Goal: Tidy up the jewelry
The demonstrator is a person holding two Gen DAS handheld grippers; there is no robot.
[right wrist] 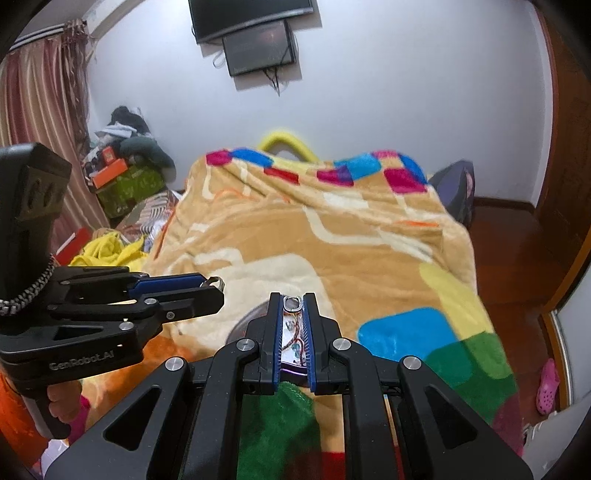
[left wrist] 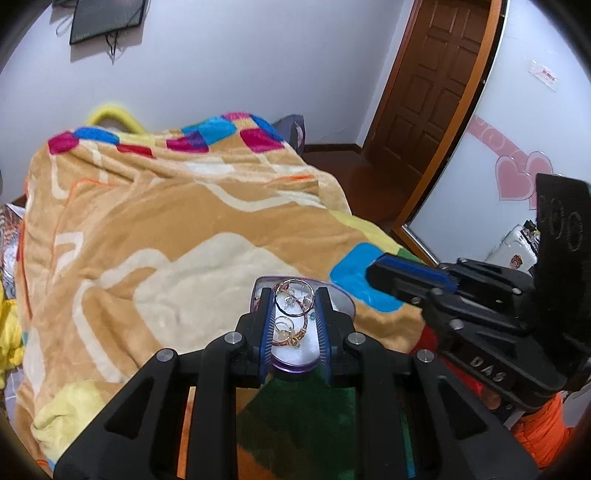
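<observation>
Surface: bed under a tan fleece blanket (left wrist: 184, 221) with coloured squares, white wall behind
Left tongs: my left gripper (left wrist: 294, 293) is narrowed onto a thin silver hoop (left wrist: 295, 281), one pad on each side of it; hoop is pinched near the fingertips and lifted above the dish
Left tongs, side view: from the right wrist camera the left gripper (right wrist: 214, 286) shows a bit of silver metal sticking out at its tip
Right tongs: my right gripper (right wrist: 291, 300) is pressed nearly together, pinching a small silver oblong link (right wrist: 291, 304) right at the tips
Right tongs, side view: in the left wrist camera the right gripper (left wrist: 376, 271) comes in from the right, blue pads close together; cannot see the link from there
Dish: purple-rimmed dish (left wrist: 341, 304) sits on the blanket directly under both tongs, white inside
Dish contents: red-and-gold bracelet (left wrist: 300, 329) and a small clear ring (left wrist: 284, 325), lying together; finer detail too small to tell
Farther out: brown panelled door (left wrist: 432, 85) on the right, dark screen (right wrist: 251, 14) mounted high on the wall
</observation>
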